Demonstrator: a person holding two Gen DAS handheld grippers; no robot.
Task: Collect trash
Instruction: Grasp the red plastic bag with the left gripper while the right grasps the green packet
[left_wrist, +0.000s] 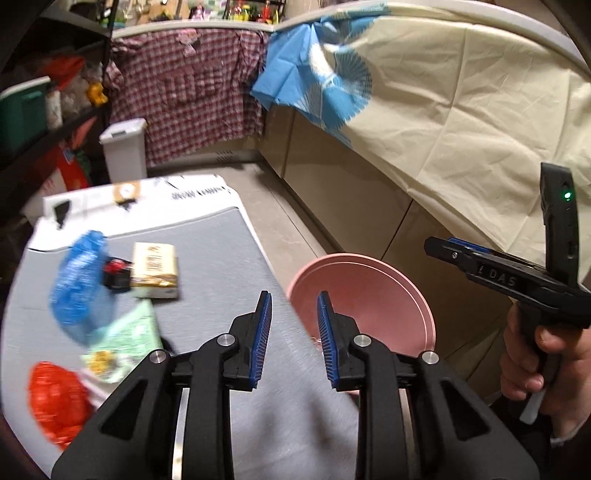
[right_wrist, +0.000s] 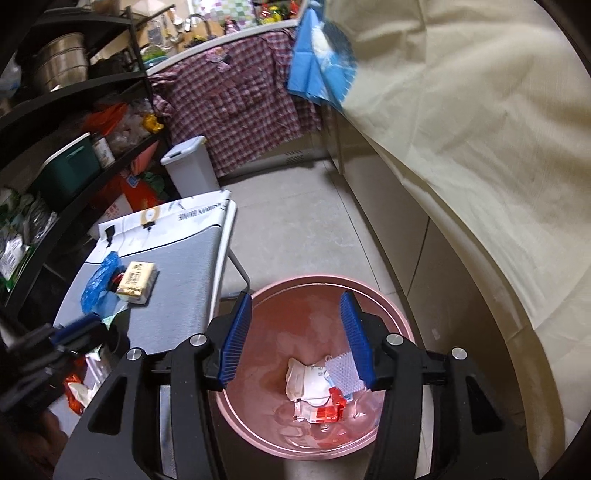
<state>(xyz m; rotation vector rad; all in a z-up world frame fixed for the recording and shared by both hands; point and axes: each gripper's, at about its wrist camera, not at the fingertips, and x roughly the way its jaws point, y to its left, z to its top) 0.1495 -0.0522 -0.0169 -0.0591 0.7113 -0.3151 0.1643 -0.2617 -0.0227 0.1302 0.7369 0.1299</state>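
Left gripper (left_wrist: 294, 295): jaws part open, empty.
Right gripper (right_wrist: 295, 295): jaws open, empty, above bin (right_wrist: 369, 284).
Bin: wrappers (right_wrist: 314, 387) inside.
Table (left_wrist: 221, 258): bags (left_wrist: 77, 284), box (left_wrist: 155, 269) at ten o'clock.

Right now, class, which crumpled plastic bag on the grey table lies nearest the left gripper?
The red crumpled plastic bag, at the table's near edge beside the left gripper; the blue crumpled plastic bag lies farther back.

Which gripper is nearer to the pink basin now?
Right. The right gripper hangs directly over the pink basin, jaws open. The left gripper is over the grey table beside it.
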